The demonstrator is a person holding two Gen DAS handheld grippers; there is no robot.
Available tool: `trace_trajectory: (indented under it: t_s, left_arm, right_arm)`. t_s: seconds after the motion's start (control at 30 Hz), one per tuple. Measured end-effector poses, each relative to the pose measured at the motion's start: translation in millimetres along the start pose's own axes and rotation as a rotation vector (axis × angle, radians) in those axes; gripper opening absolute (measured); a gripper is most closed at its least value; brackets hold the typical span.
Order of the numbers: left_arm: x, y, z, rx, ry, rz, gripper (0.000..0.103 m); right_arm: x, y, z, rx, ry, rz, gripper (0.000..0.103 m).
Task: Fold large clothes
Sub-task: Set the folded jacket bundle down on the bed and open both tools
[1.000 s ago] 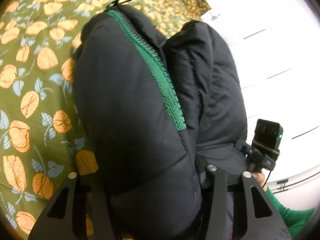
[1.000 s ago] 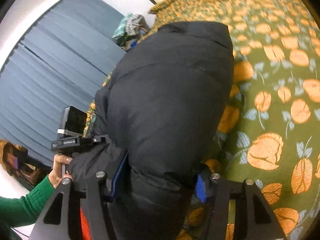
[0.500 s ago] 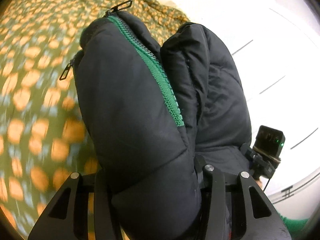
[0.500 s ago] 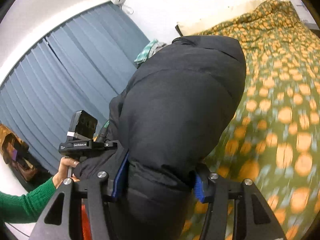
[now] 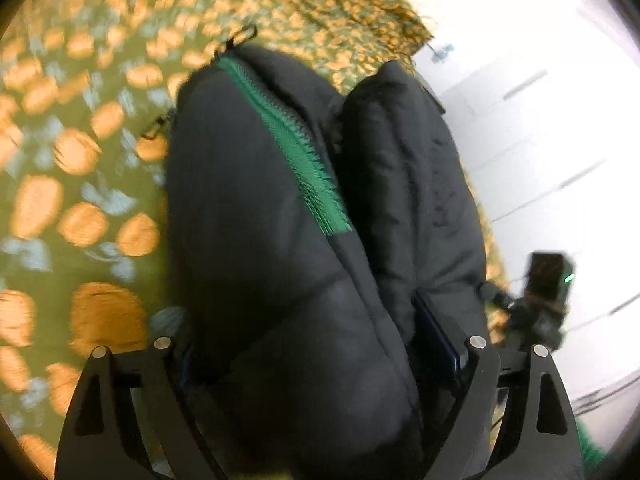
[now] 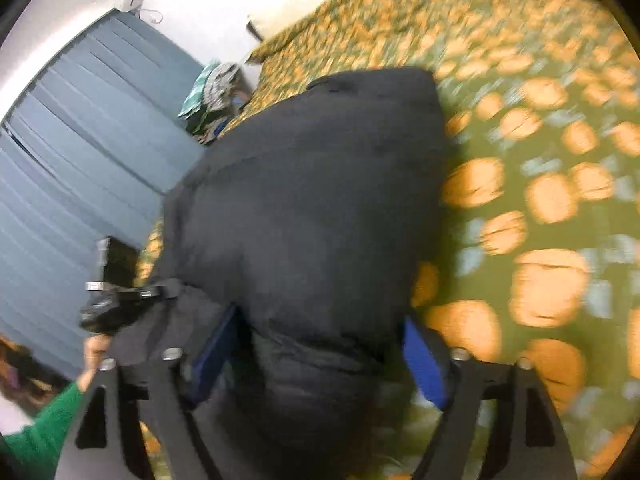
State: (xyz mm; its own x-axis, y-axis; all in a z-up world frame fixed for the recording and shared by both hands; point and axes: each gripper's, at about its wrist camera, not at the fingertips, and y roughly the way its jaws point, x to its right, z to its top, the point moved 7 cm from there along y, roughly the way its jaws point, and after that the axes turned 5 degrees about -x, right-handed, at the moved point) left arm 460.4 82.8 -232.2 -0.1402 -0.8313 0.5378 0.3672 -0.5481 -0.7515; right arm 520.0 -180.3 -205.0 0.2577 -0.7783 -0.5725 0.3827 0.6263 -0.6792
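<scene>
The left claw (image 5: 320, 364) has its jaws opening, with a bundled black padded jacket (image 5: 256, 216) between the spread fingers; whether the pads touch it cannot be told. A bright green zipper strip (image 5: 296, 148) runs down the jacket's front fold. The right claw (image 6: 320, 354) is also opening, its blue pads (image 6: 424, 364) standing beside the same jacket's bulk. The jacket lies on a bed covered by an olive spread with orange flowers (image 6: 540, 200). Grey-blue pleated curtains (image 6: 80, 152) hang beside the bed, and a green knitted sleeve (image 6: 36, 432) shows at the lower left.
</scene>
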Motion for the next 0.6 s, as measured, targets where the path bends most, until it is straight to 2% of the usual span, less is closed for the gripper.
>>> trace_trajectory:
  t_s: [0.03, 0.1, 0.17, 0.23, 0.27, 0.33, 0.47, 0.53, 0.6]
  left_arm:
    - [3.8, -8.6, -2.8, 0.014, 0.030, 0.041, 0.089]
    - [13.8, -38.7, -18.3, 0.087, 0.127, 0.187, 0.090]
    - [36.0, -78.1, -35.7, 0.187, 0.230, 0.381, 0.099]
    - [67.5, -115.8, -56.5, 0.279, 0.280, 0.497, 0.102]
    - [85.4, -131.5, -64.9, 0.312, 0.289, 0.539, 0.102]
    - [105.7, -148.9, -80.3, 0.365, 0.284, 0.579, 0.102]
    - [151.7, -180.2, -108.8, 0.492, 0.296, 0.623, 0.103]
    - [165.2, -170.0, -89.2, 0.528, 0.312, 0.647, 0.103]
    - [184.0, -181.6, -103.3, 0.560, 0.313, 0.684, 0.103]
  right_arm:
    - [-1.3, -10.4, -2.4, 0.018, -0.022, -0.044, 0.090]
    - [-10.6, -37.5, -9.9, 0.050, -0.089, -0.186, 0.094]
    - [-32.0, -66.0, -19.0, 0.091, -0.188, -0.332, 0.094]
    - [-62.6, -95.3, -32.0, 0.128, -0.277, -0.485, 0.094]
    - [-75.2, -105.4, -36.9, 0.142, -0.301, -0.523, 0.094]
    - [-110.5, -132.5, -54.8, 0.195, -0.349, -0.586, 0.094]
    - [-151.9, -167.5, -77.4, 0.247, -0.359, -0.621, 0.094]
    - [-165.8, -179.6, -85.8, 0.275, -0.355, -0.639, 0.094]
    - [-179.7, -194.4, -96.7, 0.299, -0.362, -0.663, 0.094]
